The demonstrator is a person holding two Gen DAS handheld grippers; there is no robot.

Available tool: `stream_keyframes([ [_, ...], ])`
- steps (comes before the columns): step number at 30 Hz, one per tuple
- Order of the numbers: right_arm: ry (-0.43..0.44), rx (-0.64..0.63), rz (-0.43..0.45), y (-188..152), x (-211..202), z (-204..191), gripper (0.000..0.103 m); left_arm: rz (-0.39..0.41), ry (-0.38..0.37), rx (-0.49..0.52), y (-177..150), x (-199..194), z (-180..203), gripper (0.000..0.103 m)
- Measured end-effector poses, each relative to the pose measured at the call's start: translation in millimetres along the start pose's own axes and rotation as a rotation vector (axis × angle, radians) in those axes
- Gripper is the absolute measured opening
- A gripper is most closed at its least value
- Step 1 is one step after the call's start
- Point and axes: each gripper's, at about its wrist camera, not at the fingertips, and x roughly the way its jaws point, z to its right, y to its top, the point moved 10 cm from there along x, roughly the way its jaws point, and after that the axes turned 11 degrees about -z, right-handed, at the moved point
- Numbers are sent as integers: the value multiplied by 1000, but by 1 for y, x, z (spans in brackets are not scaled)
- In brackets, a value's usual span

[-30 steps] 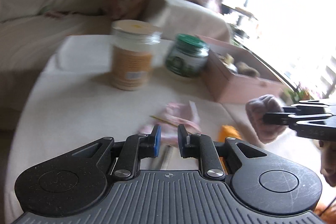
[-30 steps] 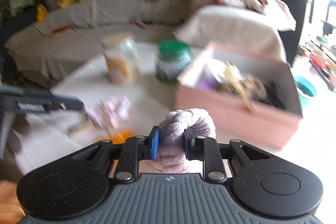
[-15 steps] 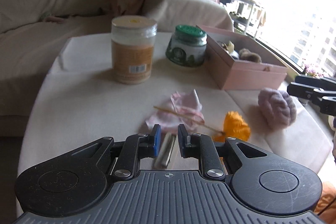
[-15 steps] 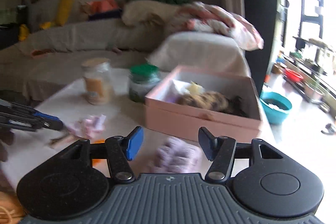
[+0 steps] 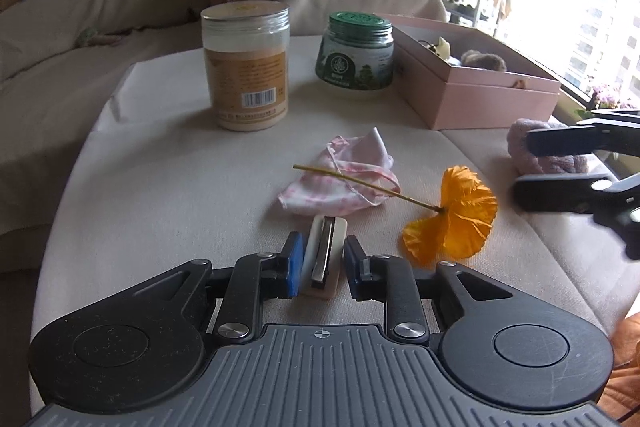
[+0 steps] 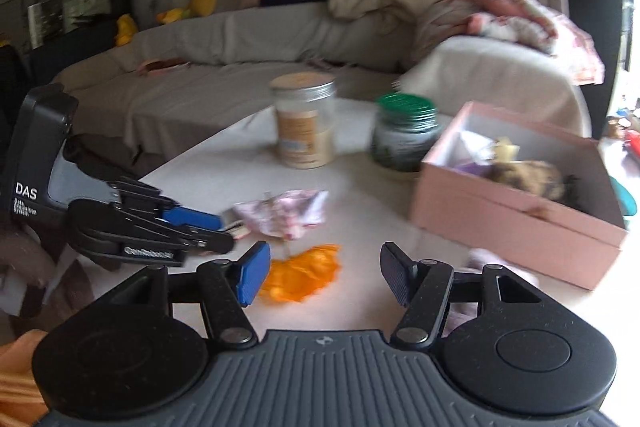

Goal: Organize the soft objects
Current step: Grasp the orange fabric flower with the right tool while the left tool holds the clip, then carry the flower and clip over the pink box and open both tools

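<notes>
We find the soft things spread over the cloth-covered table (image 5: 160,187). The lilac plush roll (image 5: 536,147) lies on the cloth just in front of the pink box (image 5: 492,103), beside the right gripper (image 6: 324,275), whose jaws stand wide and empty after opening off the roll within the last second; we judge it was set down short of the box rather than inside it. The box is open and already holds a few fuzzy items, so it looks like the collecting place.

Nearer the middle lies the pink patterned cloth (image 5: 344,183), crumpled, with the thin stem of the orange fabric flower (image 5: 452,219) lying across it. The flower head rests on the table towards the right gripper.

Our left gripper (image 5: 320,267) hovers low with its jaws narrow but just opening; a small flat clip-like piece (image 5: 323,255) sits between the fingers, and the pads do not appear to press it, so we read it as released.

Further back stand two jars, a tan one (image 5: 246,67) and a green-lidded one (image 5: 356,51), the latter just beside the box. They do not block the route from cloth or flower to the box; the crossed stem may drag the cloth along when lifted.
</notes>
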Motion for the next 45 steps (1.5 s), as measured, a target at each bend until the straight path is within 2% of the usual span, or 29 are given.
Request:
stream_keyframes([
  [3,44,-35,-59,1,24,-16,62,31,9,24,-2,-1,1,26],
  [7,48,-10,-134,-1,53,-17,59,33,-14,-3,-1,0,-1,26],
  [8,50,9,-146,-2,56,-14,49,35,-16,-2,-1,0,-2,26],
  [9,54,28,-158,-3,57,-11,31,36,-17,-3,-1,0,-2,26],
  [10,60,39,-170,-4,57,-9,26,38,-17,-5,-1,-1,-3,26],
  [14,67,72,-153,-5,43,-1,15,48,-9,-8,-1,0,-2,26],
  [18,44,87,-102,-1,24,5,12,52,-3,0,-1,0,-2,26],
  [26,11,111,-64,-1,6,17,12,71,19,10,-3,0,2,24],
  [31,36,102,-110,-10,12,12,13,65,-6,15,-7,-3,9,24],
  [32,41,96,-117,-12,14,10,18,67,-11,-1,-8,-3,8,24],
  [33,48,85,-125,-14,15,7,29,66,-19,-19,-8,-4,8,25],
  [35,62,64,-128,-18,16,2,46,59,-32,-61,-10,-6,6,25],
  [36,65,58,-124,-18,15,0,50,53,-35,-80,-11,-7,7,26],
  [39,62,49,-110,-18,14,-1,52,35,-48,-90,-13,-9,6,25],
  [42,22,34,-75,-15,9,2,58,13,-71,-89,-13,-9,5,26],
  [45,-20,8,-42,-11,5,5,60,-5,-104,-72,-12,-9,3,26],
])
